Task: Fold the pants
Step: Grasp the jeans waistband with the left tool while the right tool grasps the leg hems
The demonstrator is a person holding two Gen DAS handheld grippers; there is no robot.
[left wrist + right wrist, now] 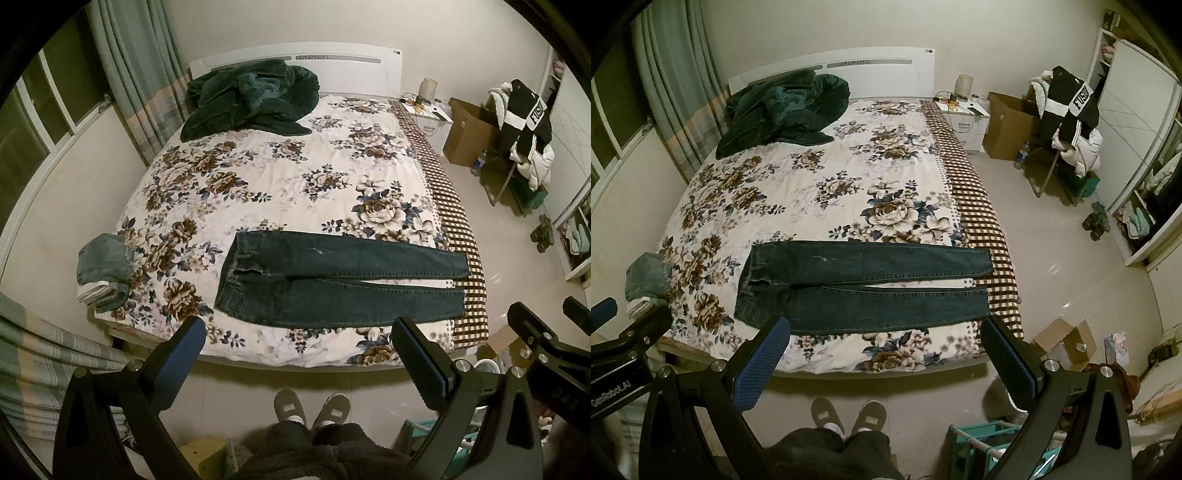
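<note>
Both fingers pairs spread, empty; jeans (332, 280) flat on bed (258, 184) beyond.

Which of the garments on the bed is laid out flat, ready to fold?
The dark jeans, spread flat near the foot edge with legs side by side. The green blanket by the headboard is heaped, and the denim pile at the left corner is bunched.

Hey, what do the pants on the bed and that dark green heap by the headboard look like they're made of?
The pants look like dark blue denim: matte, with lighter stitched seams, a waistband and a small pale scuff on the upper leg. The green heap looks like plush or velvety fabric, perhaps a blanket or robe: soft sheen on thick, rounded folds. Neither can be confirmed from here; both grippers are held back, open.
</note>
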